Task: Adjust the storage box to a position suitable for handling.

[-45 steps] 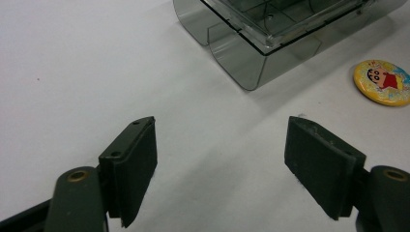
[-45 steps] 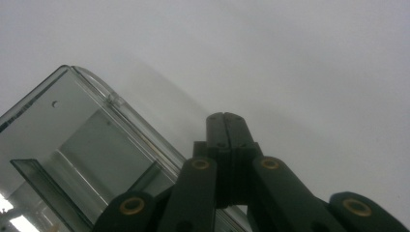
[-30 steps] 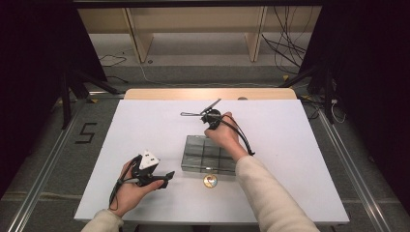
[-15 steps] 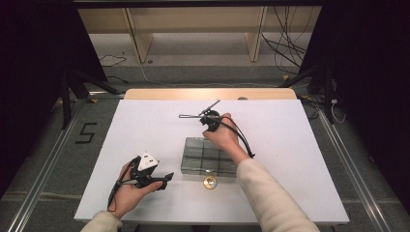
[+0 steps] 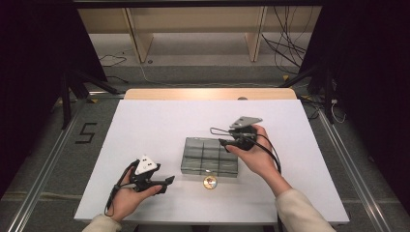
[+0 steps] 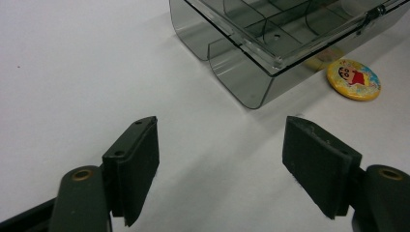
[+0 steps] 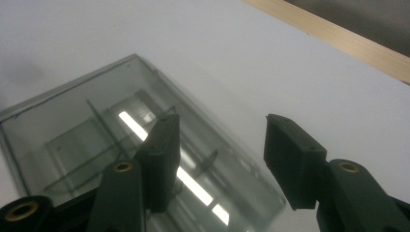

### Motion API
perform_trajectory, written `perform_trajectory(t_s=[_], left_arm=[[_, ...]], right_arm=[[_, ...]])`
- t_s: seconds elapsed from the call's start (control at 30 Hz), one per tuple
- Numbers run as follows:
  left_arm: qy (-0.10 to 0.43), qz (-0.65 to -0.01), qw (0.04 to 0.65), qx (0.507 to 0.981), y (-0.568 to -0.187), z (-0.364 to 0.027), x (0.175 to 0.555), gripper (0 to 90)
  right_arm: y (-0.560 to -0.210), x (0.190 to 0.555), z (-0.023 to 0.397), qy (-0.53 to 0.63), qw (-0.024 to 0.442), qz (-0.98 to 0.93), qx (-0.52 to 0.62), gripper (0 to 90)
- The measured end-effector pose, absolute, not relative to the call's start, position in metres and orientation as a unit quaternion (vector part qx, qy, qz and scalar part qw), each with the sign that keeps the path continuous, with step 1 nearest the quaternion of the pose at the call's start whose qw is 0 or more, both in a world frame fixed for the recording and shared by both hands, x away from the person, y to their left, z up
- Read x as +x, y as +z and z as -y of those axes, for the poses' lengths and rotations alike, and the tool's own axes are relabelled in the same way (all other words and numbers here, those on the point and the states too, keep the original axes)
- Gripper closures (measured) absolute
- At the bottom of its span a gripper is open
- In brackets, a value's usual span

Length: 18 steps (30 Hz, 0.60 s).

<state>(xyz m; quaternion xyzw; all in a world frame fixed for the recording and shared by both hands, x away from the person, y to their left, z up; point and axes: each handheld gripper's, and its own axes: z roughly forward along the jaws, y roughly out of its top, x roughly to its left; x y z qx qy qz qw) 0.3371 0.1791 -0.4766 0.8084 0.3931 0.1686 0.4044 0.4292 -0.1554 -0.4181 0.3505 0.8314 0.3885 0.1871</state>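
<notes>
Fingers of both grippers stand parted with nothing between them: the left gripper (image 5: pixel 167 182) rests low at the near left of the white table (image 5: pixel 159 125), its pads (image 6: pixel 137 164) spread over bare surface. Held above the far right corner of the smoky clear compartment box (image 5: pixel 210 155), the right gripper (image 5: pixel 218 136) points left. Closed, the box lies mid-table, with a round yellow cartoon badge (image 5: pixel 210 181) just beside its near edge.

high view looks down; both gripper views, close, share the grey box (image 5: pixel 210 155).
</notes>
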Motion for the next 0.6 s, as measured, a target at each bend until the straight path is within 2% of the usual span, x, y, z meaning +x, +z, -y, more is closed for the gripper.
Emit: perform_trajectory(t_s=[0.17, 0.3, 0.6], left_arm=[[0.168, -0.392, 0.413, 0.805, -0.477, -0.179, 0.332, 29.1], [0.169, -0.390, 0.414, 0.805, -0.478, -0.177, 0.330, 29.4], [0.172, -0.384, 0.423, 0.803, -0.479, -0.177, 0.323, 29.1]], right_arm=[[-0.427, 0.395, 0.192, 0.419, 0.207, -0.806, 0.364, 41.0], [-0.441, 0.375, 0.210, 0.418, 0.199, -0.809, 0.361, 40.1], [-0.461, 0.348, 0.222, 0.436, 0.182, -0.803, 0.364, 40.2]])
